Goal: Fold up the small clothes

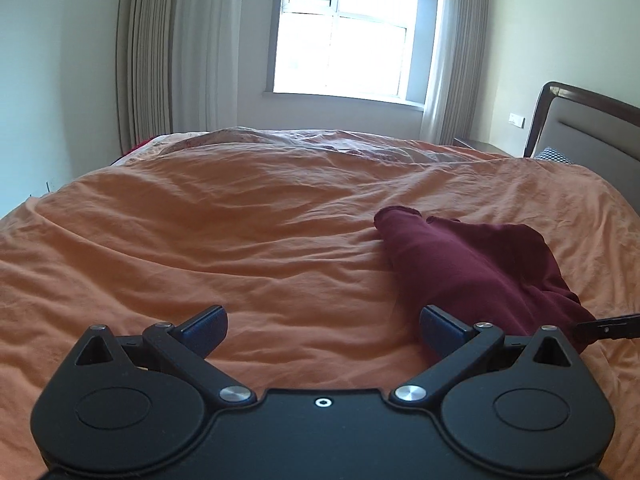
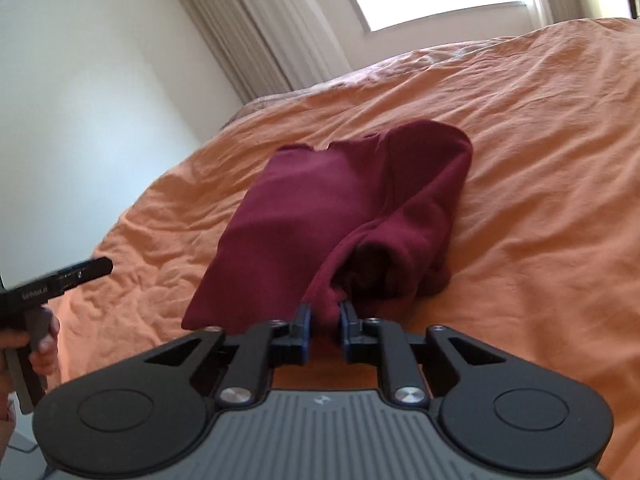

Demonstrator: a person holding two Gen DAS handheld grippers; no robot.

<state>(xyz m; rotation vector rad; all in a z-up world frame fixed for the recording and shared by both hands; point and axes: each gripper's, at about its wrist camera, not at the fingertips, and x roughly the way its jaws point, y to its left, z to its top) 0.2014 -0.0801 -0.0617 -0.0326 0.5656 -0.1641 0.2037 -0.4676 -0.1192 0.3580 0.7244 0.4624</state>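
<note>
The right gripper (image 2: 325, 322) is clamped on a bunched edge of the maroon garment (image 2: 320, 208), its blue pads (image 2: 304, 326) pressed into the cloth from both sides; the pinched fold hides the pad faces, and what kind of garment it is cannot be made out. From that grip the garment runs away across the orange bedcover (image 2: 540, 160), partly folded, with a dark open tube of cloth just beyond the pads and a flatter panel on the side toward the left gripper. The garment's near corner is cut off behind the right gripper's body.

The left gripper (image 1: 323, 334) has its fingers spread wide apart with nothing between them, poised over bare bedcover (image 1: 200, 240) beside the garment (image 1: 472, 264); its right pad (image 1: 440, 332) lies just beside the garment's near edge, and whether they touch cannot be told. In the right wrist view that gripper's black tip (image 2: 86, 270) and a person's hand (image 2: 40, 344) on its handle are cropped at the frame edge, well apart from the garment. Beyond the garment a bright window (image 1: 340, 36) is blown out, and a headboard (image 1: 580, 128) is cut off by the frame
</note>
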